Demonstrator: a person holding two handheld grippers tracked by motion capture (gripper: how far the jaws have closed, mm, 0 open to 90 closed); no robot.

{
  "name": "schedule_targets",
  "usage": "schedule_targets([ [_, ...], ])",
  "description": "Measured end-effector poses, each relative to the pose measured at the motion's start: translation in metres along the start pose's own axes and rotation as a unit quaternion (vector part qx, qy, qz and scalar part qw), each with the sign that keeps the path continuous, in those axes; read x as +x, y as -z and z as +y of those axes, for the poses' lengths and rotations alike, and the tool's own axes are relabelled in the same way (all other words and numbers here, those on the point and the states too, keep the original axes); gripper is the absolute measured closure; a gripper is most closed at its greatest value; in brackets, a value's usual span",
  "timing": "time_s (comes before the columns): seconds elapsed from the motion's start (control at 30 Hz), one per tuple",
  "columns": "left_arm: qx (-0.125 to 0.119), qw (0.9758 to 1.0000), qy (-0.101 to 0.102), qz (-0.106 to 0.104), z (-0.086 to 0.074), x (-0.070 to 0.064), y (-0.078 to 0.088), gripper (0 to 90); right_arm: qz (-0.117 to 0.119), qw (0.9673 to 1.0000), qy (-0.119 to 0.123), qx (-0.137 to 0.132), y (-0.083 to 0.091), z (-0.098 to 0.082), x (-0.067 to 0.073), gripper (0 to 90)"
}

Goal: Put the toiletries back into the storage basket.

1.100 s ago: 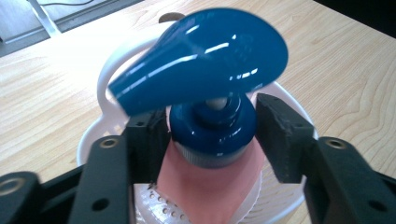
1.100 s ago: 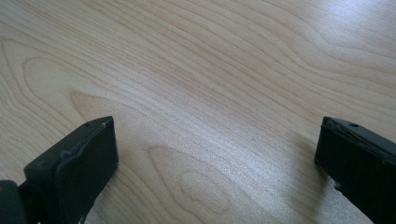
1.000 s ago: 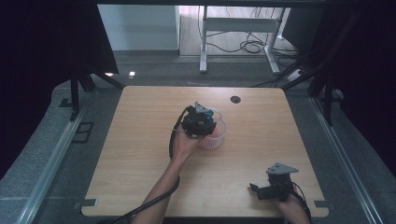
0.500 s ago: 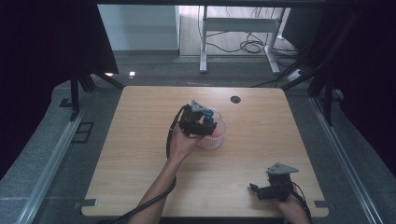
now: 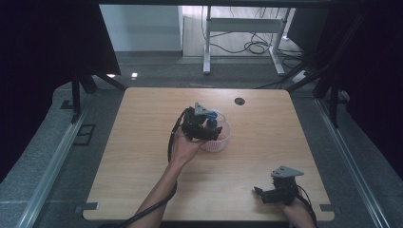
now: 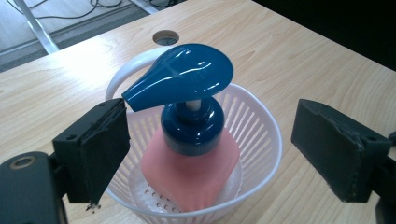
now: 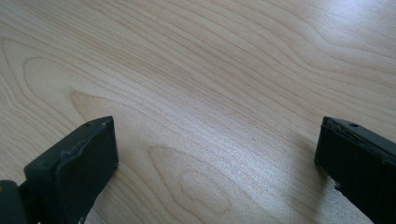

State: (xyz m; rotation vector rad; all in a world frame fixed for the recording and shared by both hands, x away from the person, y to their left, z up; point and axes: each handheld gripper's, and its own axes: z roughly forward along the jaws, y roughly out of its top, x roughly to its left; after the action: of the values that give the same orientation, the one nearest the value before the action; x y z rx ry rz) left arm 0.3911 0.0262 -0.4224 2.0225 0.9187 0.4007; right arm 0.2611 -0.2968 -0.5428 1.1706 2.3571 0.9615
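Left tongs (image 6: 210, 140), item one: I noted jaws just opened wide, flanking pink pump bottle (image 6: 191, 163) in white basket (image 6: 261, 140). Right tongs (image 7: 217, 158): open over bare bench (image 7: 210, 70).

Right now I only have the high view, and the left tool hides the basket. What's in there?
Observer: A pink bottle with a blue pump head stands upright in the white basket.
Operator: Is the left tool gripping it?
Observer: No. The left tool has just been opening its jaws. The blue pump head sits between them, and both pads stand off its collar.
Operator: And the right tool?
Observer: The right tool is open with nothing between its jaws, just bare table beneath.
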Motion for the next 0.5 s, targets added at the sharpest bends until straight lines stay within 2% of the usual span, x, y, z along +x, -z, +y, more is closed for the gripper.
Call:
schedule_targets([
  [0.23, 0.002, 1.0000, -0.004, -0.004, 0.000, -0.001, 0.007, 10.8, 0.000, 1.0000, 0.000, 0.000, 0.000, 0.000, 0.000, 0.0],
  [0.5, -0.012, 0.9998, -0.006, -0.014, -0.002, -0.002, 0.019, 10.8, 0.000, 1.0000, -0.001, 0.000, 0.000, 0.000, 0.000, 0.0],
])
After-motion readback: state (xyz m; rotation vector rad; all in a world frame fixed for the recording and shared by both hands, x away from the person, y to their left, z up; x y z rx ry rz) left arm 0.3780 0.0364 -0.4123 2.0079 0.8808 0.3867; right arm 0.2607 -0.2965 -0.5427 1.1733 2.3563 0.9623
